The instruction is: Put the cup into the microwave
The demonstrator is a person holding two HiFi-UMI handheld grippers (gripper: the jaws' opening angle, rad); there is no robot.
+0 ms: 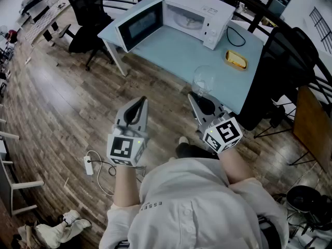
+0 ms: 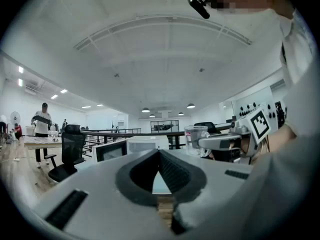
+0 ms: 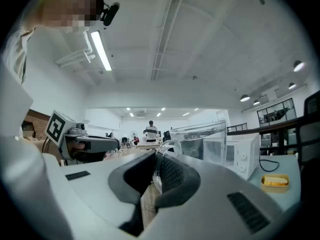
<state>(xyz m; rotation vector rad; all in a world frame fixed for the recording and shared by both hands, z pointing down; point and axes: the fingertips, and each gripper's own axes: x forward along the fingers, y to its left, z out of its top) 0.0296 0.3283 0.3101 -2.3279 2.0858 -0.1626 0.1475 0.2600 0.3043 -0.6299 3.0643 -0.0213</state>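
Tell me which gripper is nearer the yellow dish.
Right. The right gripper, holding the cup, is at the table edge, short of the yellow dish; the left gripper is over the floor, farther away.

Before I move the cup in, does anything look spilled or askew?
Nothing stands out. The clear cup hangs roughly upright by its handle in the right gripper, and the microwave has its door wide open.
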